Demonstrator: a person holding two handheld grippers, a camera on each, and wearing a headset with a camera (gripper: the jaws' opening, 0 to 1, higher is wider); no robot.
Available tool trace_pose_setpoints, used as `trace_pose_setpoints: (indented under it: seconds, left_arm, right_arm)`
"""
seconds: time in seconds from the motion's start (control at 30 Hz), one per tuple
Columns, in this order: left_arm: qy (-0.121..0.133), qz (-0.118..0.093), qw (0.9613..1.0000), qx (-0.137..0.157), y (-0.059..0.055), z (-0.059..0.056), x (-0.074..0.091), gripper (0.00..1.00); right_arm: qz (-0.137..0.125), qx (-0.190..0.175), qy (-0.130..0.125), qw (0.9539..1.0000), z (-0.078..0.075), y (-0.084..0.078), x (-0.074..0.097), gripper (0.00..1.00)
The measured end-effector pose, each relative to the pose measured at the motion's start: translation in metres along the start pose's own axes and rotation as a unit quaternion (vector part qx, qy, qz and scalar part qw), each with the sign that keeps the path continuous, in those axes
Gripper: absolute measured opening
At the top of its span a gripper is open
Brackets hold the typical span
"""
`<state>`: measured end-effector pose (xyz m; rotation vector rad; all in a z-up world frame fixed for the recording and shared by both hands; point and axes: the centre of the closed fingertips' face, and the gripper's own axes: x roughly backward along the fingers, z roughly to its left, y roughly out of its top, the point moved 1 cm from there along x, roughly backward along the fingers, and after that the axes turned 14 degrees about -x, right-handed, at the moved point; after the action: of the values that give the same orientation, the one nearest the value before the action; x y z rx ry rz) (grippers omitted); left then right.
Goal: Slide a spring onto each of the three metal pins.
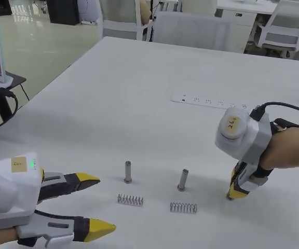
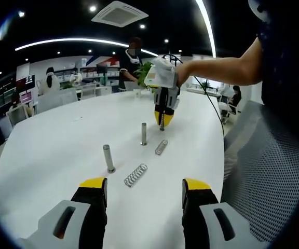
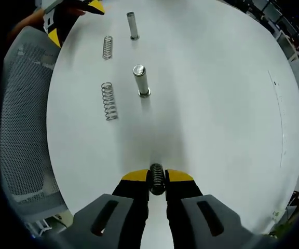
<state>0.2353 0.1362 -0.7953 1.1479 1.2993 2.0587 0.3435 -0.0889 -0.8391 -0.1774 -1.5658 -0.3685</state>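
Note:
Two metal pins stand upright on the white table: a left pin (image 1: 127,171) (image 2: 108,158) (image 3: 132,24) and a middle pin (image 1: 182,179) (image 2: 144,133) (image 3: 141,79). A loose spring (image 1: 130,199) (image 2: 135,175) (image 3: 107,46) lies in front of the left pin, and a second spring (image 1: 184,207) (image 2: 161,147) (image 3: 108,100) lies in front of the middle pin. My right gripper (image 1: 233,193) (image 3: 156,179) points down at the table, shut on a third spring (image 3: 156,180). Whether a pin stands under it is hidden. My left gripper (image 1: 96,203) (image 2: 144,191) is open and empty near the left spring.
A white power strip (image 1: 209,101) lies further back on the table (image 1: 139,93). Chairs (image 1: 191,28) stand at the far edge, and a mesh chair back (image 3: 25,129) is near the table's front edge. Other people are in the room behind.

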Motion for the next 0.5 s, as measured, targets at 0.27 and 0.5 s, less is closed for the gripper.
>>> trace_pose_setpoints:
  seconds: [0.27, 0.5]
  left_arm:
    - [0.000, 0.000, 1.0000, 0.002, 0.0000, -0.0007, -0.0001, 0.53]
    - [0.000, 0.000, 1.0000, 0.002, -0.0001, -0.0004, 0.0001, 0.53]
  right_arm:
    - [0.000, 0.006, -0.001, 1.0000, 0.0010, -0.0007, -0.0037, 0.11]
    - [-0.004, 0.007, 0.000, 1.0000, 0.0016, -0.0002, -0.0047, 0.18]
